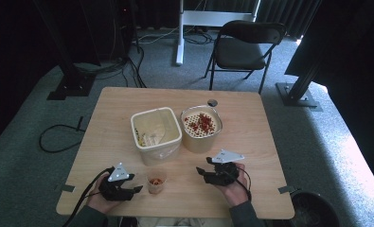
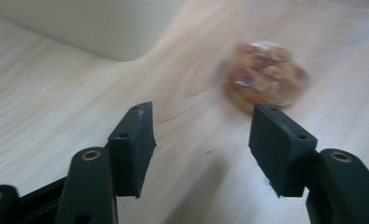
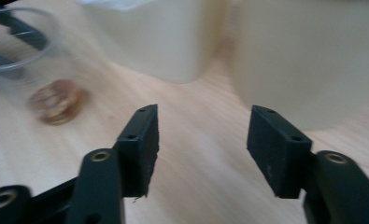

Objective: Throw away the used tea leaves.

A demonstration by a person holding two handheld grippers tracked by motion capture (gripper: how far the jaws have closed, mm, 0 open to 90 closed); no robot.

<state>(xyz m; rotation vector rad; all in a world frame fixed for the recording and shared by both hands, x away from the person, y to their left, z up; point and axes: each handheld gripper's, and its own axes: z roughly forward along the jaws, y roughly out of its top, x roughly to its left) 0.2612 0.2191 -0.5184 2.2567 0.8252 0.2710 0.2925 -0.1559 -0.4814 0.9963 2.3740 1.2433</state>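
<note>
A small clear cup (image 1: 156, 181) with orange and red bits at its bottom stands near the table's front edge, between my two grippers. My left gripper (image 1: 136, 188) lies just left of it, jaws open and nothing between them. In the left gripper view the blurred cup (image 2: 266, 77) sits just beyond the right-hand jaw of the left gripper (image 2: 203, 144). My right gripper (image 1: 201, 171) rests to the cup's right, open and empty. In the right gripper view the right gripper (image 3: 203, 144) points at the gap between both tubs, and the cup (image 3: 42, 70) is off to the left.
A cream square tub (image 1: 156, 132) and a round tub (image 1: 201, 126) with a perforated insert holding red bits stand mid-table. A small dark disc (image 1: 212, 102) lies behind them. Beyond the table stands a folding chair (image 1: 244, 47); a black bin (image 1: 315, 210) sits at the front right.
</note>
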